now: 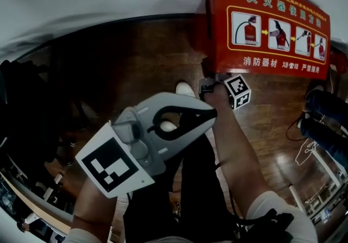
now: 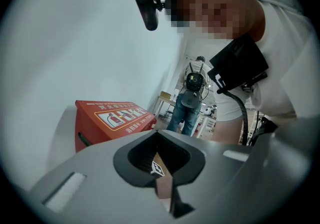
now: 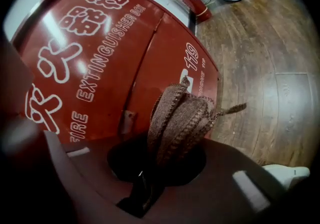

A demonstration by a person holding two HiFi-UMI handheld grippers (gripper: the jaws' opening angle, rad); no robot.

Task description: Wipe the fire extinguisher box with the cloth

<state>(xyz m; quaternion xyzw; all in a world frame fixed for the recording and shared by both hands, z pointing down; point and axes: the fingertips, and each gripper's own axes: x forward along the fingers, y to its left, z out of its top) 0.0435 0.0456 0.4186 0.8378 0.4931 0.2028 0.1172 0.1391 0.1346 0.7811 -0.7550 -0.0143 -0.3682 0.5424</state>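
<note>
Brown cloth (image 3: 181,118) clamped in right gripper (image 3: 144,182); left gripper (image 1: 212,112) closed, empty.

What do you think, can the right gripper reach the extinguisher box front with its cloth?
Probably yes: the right gripper, shut on the cloth, sits close to the box, nothing between.

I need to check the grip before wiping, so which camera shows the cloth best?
The right gripper view: the folded brown cloth fills its middle, clamped in the right gripper, in front of the box. The head view shows that gripper by the box but no cloth; the left gripper view shows the box, no cloth.
</note>
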